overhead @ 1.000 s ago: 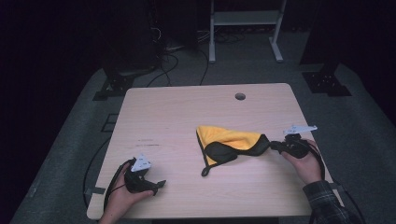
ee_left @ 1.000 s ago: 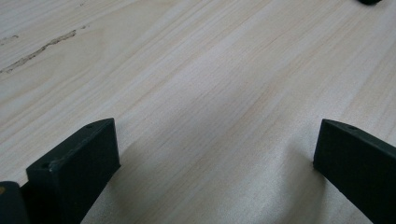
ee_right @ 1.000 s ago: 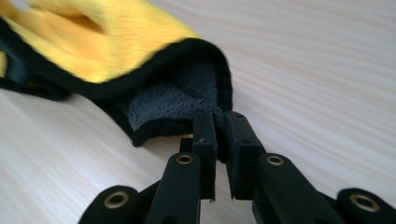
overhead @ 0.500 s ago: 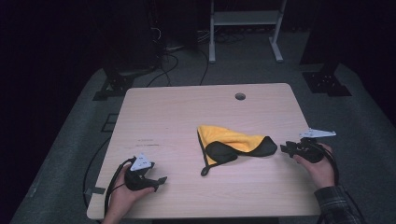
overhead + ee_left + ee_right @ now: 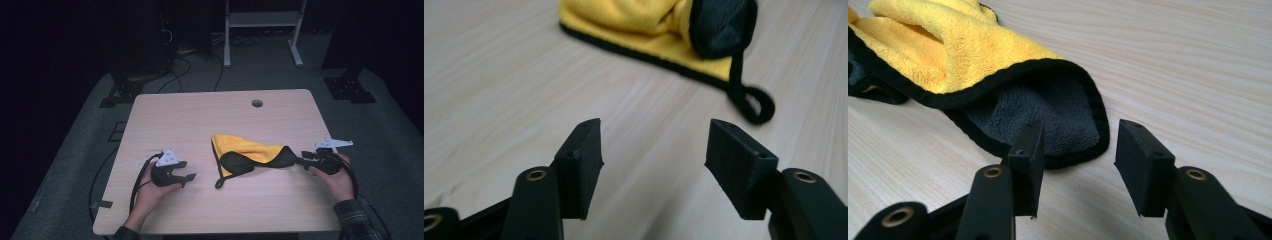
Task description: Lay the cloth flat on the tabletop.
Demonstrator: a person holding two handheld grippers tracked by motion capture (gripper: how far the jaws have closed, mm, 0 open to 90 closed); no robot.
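A yellow cloth (image 5: 247, 156) lies bunched on the table (image 5: 200, 120). The right gripper (image 5: 1078, 150) has just been opening, with nothing clamped. The left gripper (image 5: 651, 150), empty, has been closing; it should stay low and take the near hem squarely.

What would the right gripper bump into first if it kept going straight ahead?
Most likely the cloth. The right gripper points at its grey, black-edged corner, which lies just beyond the open jaws; nothing sits between them.

A dim lab or studio: a lone wooden table (image 5: 200, 120), floor cables (image 5: 187, 62), stand bases (image 5: 350, 90) around.
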